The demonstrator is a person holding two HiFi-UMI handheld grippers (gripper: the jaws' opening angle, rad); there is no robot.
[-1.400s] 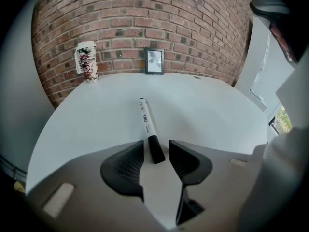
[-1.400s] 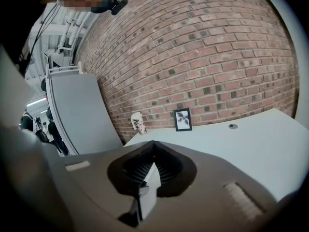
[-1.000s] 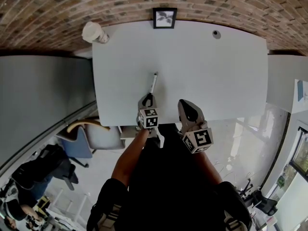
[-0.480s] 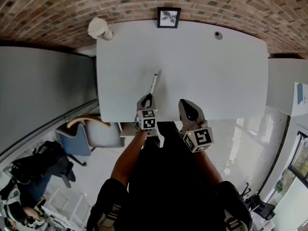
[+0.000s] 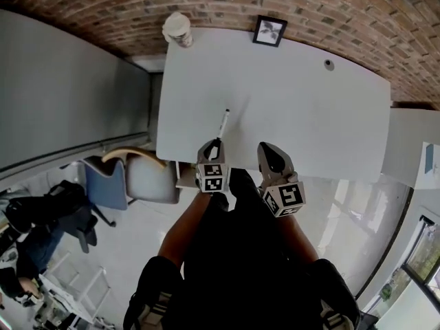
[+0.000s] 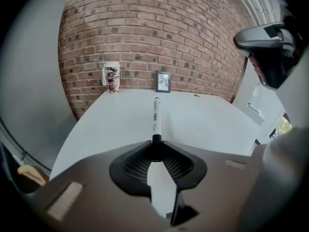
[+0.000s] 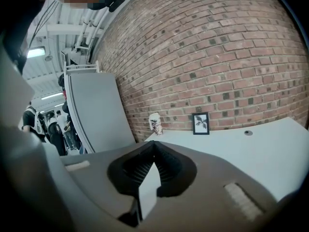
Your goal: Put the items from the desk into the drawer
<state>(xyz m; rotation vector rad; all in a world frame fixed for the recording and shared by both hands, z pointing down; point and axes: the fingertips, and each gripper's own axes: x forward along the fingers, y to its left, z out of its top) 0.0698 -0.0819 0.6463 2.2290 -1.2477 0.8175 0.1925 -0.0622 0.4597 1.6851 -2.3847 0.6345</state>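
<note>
A white marker pen (image 5: pixel 223 124) with a black end sticks out forward from my left gripper (image 5: pixel 214 145), which is shut on that black end. In the left gripper view the pen (image 6: pixel 155 116) points over the white desk (image 6: pixel 193 124) toward the brick wall, clamped at the jaw tips of the left gripper (image 6: pixel 155 141). My right gripper (image 5: pixel 269 151) hangs beside it over the desk's near edge. Its jaws meet at the tips with nothing between them, as the right gripper view shows (image 7: pixel 153 144).
On the desk (image 5: pixel 295 108), a patterned cup (image 5: pixel 177 28) stands at the far left corner and a small framed picture (image 5: pixel 269 30) leans by the brick wall. A cable hole (image 5: pixel 328 64) sits far right. A chair (image 5: pixel 137 177) stands left of the desk.
The left gripper with the pen has drawn back toward the desk's near edge, and the right gripper has shifted with it. The head view has swung, so the desk looks turned.
</note>
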